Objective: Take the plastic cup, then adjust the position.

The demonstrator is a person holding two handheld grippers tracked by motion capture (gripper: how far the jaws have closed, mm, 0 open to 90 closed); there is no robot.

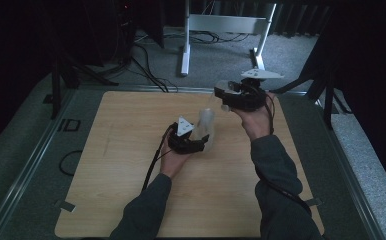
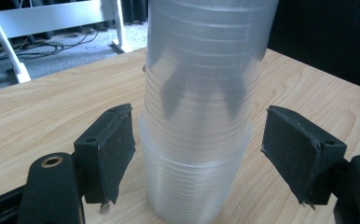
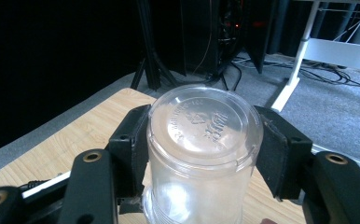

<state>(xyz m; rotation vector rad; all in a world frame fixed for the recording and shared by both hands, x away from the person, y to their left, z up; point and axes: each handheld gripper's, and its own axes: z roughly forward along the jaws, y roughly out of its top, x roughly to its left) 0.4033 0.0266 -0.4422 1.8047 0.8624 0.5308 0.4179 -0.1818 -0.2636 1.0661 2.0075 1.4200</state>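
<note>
Overhead, a stack of clear plastic cups (image 1: 205, 126) stands on the tabletop (image 1: 131, 165) beside the left hand-held gripper (image 1: 197, 145); the right hand-held gripper (image 1: 225, 95) hovers higher, near the far edge, with a single cup (image 1: 223, 86). Left gripper view: jaws wide, pads either side of the stack (image 2: 201, 107), not touching. Right gripper view: jaws clamped on an upturned cup (image 3: 201, 154) below its base. Cups look light, thin-walled, slick, easily crushed; grip gently on the ribbed band.
</note>
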